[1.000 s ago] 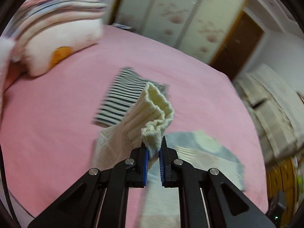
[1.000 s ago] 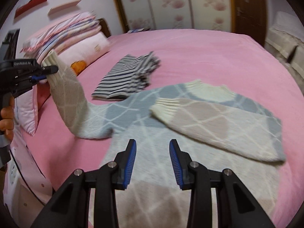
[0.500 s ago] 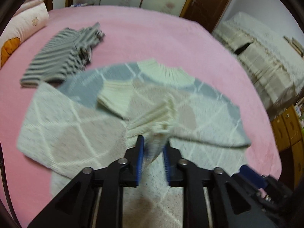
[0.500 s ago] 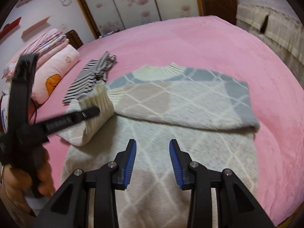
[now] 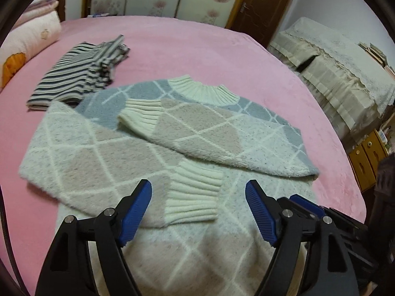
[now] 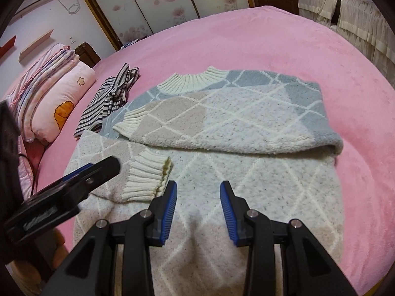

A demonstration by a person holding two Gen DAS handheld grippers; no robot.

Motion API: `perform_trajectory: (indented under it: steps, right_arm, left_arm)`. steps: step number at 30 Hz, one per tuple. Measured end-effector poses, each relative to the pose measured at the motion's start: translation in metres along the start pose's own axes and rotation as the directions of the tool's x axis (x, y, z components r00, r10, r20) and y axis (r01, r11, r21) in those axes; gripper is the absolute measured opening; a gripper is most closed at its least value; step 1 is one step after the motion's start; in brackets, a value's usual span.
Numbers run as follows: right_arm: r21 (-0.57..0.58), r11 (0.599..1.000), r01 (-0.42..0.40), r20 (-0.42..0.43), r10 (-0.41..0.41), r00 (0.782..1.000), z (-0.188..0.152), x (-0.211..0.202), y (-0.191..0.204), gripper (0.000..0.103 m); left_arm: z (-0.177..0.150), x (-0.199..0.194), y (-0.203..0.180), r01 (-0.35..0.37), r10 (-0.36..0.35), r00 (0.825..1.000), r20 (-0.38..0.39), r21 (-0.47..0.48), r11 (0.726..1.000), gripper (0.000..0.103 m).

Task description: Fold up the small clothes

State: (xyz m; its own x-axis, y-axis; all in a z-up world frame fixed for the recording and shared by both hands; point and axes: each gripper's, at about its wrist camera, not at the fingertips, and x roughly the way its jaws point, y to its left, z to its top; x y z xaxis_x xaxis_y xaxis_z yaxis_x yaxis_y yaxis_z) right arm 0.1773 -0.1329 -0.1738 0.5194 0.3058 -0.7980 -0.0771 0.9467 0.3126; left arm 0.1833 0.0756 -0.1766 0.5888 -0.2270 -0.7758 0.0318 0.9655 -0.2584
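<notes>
— Sweater [image 5: 138,172] first: where does it lie?

— Flat on the pink bed [image 5: 197,49], collar [image 5: 202,88] at the far end, hem toward me. Both sleeves are folded across the chest. One sleeve [image 5: 222,138] comes in from the right, and its ribbed cuff [image 5: 140,116] ends left of the collar. The other sleeve [image 5: 93,167] comes in from the left, nearer to me, and its cuff [image 5: 192,194] rests on the middle of the body.

— And your left fingers [image 5: 197,212]?

— Spread wide, holding nothing. They hover just above the near cuff, one blue pad on each side of it, and neither pad touches the knit as far as I can see.

— Your right fingers [image 6: 198,212]?

— Parted too, though less widely, and empty. They hang over the lower body of the sweater, just right of that same cuff [image 6: 148,177]. In the right wrist view the left gripper's black finger [image 6: 74,187] reaches in from the left over the near sleeve.

— Anything else on the bed?

— Striped top [image 5: 79,74], folded, lying to the far left of the sweater; its near edge looks to be touching the sweater's left shoulder. Farther left is a pink pillow [image 6: 66,103] with an orange print, and a stack of folded bedding [image 6: 42,74] sits beside it.
</notes>
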Motion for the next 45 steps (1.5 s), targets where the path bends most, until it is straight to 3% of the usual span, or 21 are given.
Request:
perform_trajectory:
  steps: [4, 8, 12, 23, 24, 27, 28, 33, 37, 41, 45]
  right_arm:
    - [-0.001, 0.999, -0.043, -0.028, 0.043, 0.999, -0.001, 0.009, 0.002, 0.036]
    - [0.003, 0.997, -0.083, -0.061, 0.083, 0.995, 0.001, 0.023, 0.006, 0.037]
    - [0.013, 0.993, -0.116, -0.071, 0.117, 0.991, 0.006, 0.039, 0.011, 0.046]
    - [-0.030, 0.993, -0.118, -0.112, 0.114, 0.987, 0.022, 0.095, 0.035, 0.046]
    - [-0.049, 0.992, -0.120, -0.112, 0.114, 0.987, 0.021, 0.096, 0.039, 0.045]
    - [-0.133, 0.985, -0.112, -0.119, 0.096, 0.988, 0.017, 0.097, 0.054, 0.012]
    - [-0.156, 0.981, -0.111, -0.115, 0.093, 0.989, 0.017, 0.094, 0.059, 0.009]
    - [-0.272, 0.953, -0.134, -0.027, 0.131, 0.991, 0.035, 0.053, 0.084, 0.008]
    - [-0.397, 0.907, -0.138, 0.092, 0.189, 0.978, 0.068, 0.005, 0.117, 0.007]
    - [-0.474, 0.877, -0.084, 0.233, 0.217, 0.948, 0.106, -0.037, 0.141, 0.007]
    - [-0.450, 0.893, 0.002, 0.336, 0.167, 0.927, 0.139, -0.049, 0.133, 0.007]
  left_arm:
    - [-0.016, -0.019, 0.025, -0.051, 0.053, 0.998, 0.039, -0.062, 0.997, 0.077]
    - [-0.034, -0.028, 0.054, -0.172, 0.176, 0.984, 0.038, -0.092, 0.981, 0.077]
    - [-0.047, -0.031, 0.086, -0.242, 0.248, 0.968, 0.023, -0.138, 0.960, 0.077]
    - [-0.062, -0.017, 0.126, -0.248, 0.249, 0.968, -0.026, -0.242, 0.938, 0.077]
    - [-0.063, -0.015, 0.127, -0.247, 0.248, 0.968, -0.030, -0.245, 0.937, 0.077]
    - [-0.064, -0.013, 0.128, -0.245, 0.245, 0.969, -0.030, -0.254, 0.936, 0.077]
    - [-0.064, -0.014, 0.128, -0.244, 0.246, 0.969, -0.026, -0.256, 0.935, 0.077]
    - [-0.062, -0.016, 0.132, -0.239, 0.246, 0.969, -0.009, -0.271, 0.932, 0.077]
    - [-0.061, -0.016, 0.133, -0.235, 0.245, 0.970, -0.003, -0.288, 0.928, 0.077]
    - [-0.060, -0.017, 0.131, -0.228, 0.241, 0.971, 0.005, -0.298, 0.927, 0.077]
    - [-0.056, -0.013, 0.131, -0.231, 0.241, 0.971, -0.001, -0.287, 0.930, 0.077]
